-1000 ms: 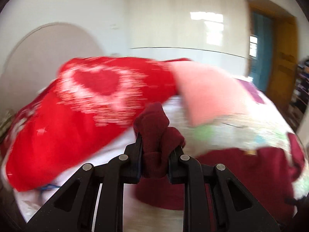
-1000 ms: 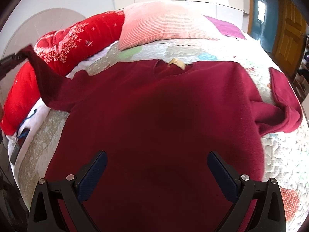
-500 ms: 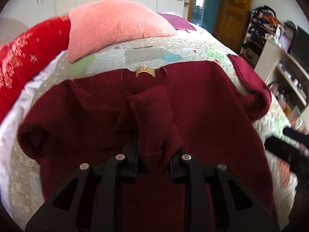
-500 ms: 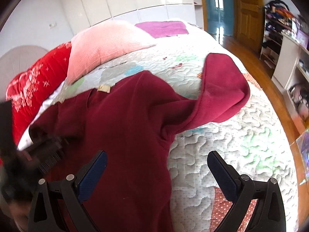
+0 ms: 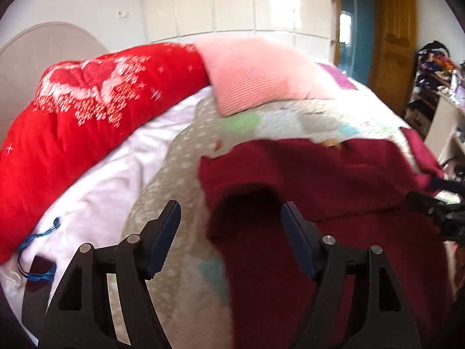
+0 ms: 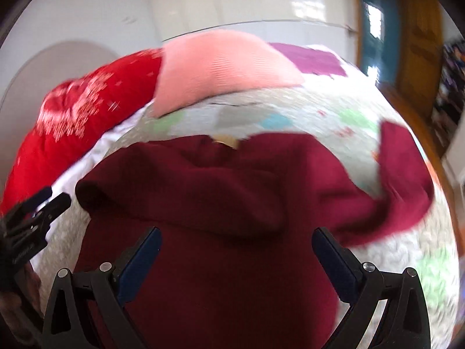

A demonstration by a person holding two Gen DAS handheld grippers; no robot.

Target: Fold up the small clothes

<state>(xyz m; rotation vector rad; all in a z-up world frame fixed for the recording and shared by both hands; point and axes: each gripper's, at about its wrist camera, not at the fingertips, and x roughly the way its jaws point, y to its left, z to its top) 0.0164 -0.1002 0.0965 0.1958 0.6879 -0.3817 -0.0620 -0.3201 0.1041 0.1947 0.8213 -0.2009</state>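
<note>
Hovering wide open and empty, left claw [image 5: 231, 238] over sweater [image 5: 334, 218] edge, right claw [image 6: 237, 258] likewise, quilt [image 5: 180, 192] alongside.

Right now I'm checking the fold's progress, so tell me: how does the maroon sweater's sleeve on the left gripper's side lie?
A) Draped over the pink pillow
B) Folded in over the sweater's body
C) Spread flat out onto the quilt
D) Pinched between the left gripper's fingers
B: in the right wrist view the left sleeve lies doubled across the maroon sweater, and the left gripper stands open with nothing between its fingers.
</note>
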